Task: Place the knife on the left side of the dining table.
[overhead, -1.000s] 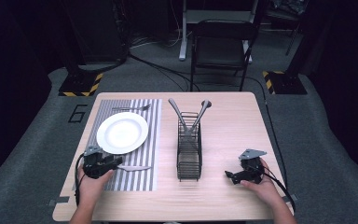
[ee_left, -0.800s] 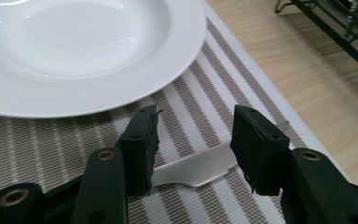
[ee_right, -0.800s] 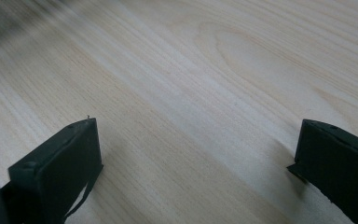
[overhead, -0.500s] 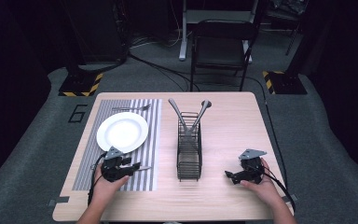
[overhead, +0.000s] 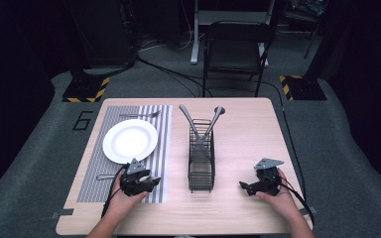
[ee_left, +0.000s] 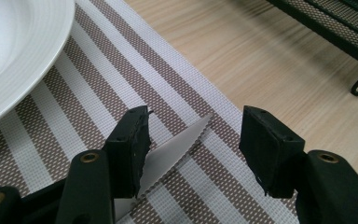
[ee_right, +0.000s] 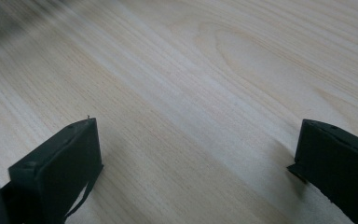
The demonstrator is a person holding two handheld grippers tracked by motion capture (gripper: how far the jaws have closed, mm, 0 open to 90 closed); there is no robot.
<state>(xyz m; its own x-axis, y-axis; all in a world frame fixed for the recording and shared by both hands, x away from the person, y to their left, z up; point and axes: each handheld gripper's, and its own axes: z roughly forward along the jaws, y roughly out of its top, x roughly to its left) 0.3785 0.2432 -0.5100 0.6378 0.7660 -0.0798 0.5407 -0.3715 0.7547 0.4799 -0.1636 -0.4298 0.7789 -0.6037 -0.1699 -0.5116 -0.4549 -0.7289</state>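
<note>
A table knife point(ee_left: 168, 156) lies on the striped placemat point(overhead: 92, 173); its handle point(overhead: 106, 176) sticks out to the left of my left gripper point(overhead: 151, 182). In the left gripper view the serrated blade runs between the jaws of that gripper point(ee_left: 193, 144), close by the left pad point(ee_left: 130, 149) and well clear of the other. The jaws have just been opening and stand open over the blade. My right gripper point(overhead: 244, 187) rests open on bare wood at the front right, nothing between the jaws of this gripper point(ee_right: 196, 158).
A white plate point(overhead: 130, 140) sits on the placemat just behind the left gripper, with a fork point(overhead: 139, 115) beyond it. A black wire caddy point(overhead: 201, 161) holding two utensils stands mid-table between the grippers. A chair point(overhead: 235, 54) stands behind the table.
My left gripper has moved to the right along the front of the placemat, toward the caddy, and its jaws stand wider. The right gripper has kept still.
</note>
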